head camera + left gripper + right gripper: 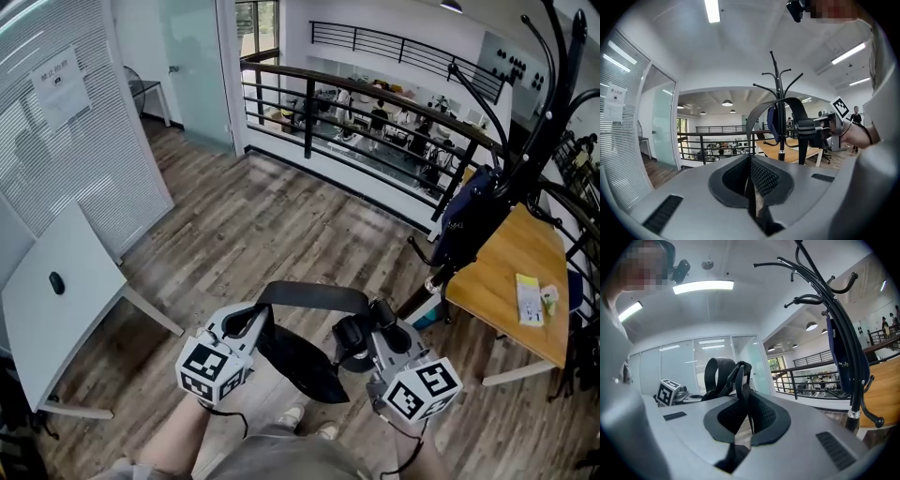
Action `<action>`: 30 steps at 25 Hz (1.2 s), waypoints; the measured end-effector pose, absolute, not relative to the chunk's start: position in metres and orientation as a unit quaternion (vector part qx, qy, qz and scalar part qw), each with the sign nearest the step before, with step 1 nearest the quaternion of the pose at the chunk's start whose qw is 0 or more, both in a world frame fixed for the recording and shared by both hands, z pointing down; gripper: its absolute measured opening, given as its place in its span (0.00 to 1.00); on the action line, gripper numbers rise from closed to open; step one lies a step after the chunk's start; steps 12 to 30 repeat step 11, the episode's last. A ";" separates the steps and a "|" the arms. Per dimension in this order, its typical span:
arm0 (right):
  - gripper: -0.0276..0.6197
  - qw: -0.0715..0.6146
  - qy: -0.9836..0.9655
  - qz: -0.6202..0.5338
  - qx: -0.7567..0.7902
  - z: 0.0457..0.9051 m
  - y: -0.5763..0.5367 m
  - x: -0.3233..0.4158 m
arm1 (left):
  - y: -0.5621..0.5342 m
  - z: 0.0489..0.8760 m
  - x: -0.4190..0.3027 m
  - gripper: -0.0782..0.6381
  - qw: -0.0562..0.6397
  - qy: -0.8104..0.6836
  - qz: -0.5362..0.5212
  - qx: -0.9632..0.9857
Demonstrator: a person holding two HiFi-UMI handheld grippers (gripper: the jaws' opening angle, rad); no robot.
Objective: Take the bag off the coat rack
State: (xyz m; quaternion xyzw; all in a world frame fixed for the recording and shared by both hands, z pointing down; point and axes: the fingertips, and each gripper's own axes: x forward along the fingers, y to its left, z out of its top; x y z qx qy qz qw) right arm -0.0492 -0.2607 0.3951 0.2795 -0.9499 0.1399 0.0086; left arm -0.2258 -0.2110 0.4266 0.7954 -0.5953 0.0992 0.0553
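Note:
A black bag [295, 361] hangs between my two grippers by its wide strap [314, 295], away from the coat rack [539, 122]. My left gripper [255, 323] is shut on the strap's left end. My right gripper [364, 330] is shut on its right end, by the buckle. In the left gripper view the strap [759, 112] arches from my jaws [751, 187] over to the right gripper. In the right gripper view the strap [736, 380] runs out of my jaws [747, 416]. A dark blue bag [469, 216] hangs on the rack's black pole.
A wooden table [516, 272] with papers stands just beyond the rack's base. A white table [56, 291] with a black mouse [57, 282] is at the left. A black railing [375, 94] runs across the back. Wood floor lies between.

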 end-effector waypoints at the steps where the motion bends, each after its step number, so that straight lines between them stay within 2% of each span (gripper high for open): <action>1: 0.10 0.008 -0.950 0.140 0.281 0.393 -0.260 -0.045 | -0.211 0.423 -0.221 0.13 0.054 -0.593 0.099 0.797; 11: 0.10 0.012 -0.946 0.137 0.293 0.410 -0.256 -0.023 | -0.216 0.440 -0.192 0.13 0.046 -0.574 0.110 0.810; 30: 0.10 0.012 -0.946 0.137 0.293 0.410 -0.256 -0.023 | -0.216 0.440 -0.192 0.13 0.046 -0.574 0.110 0.810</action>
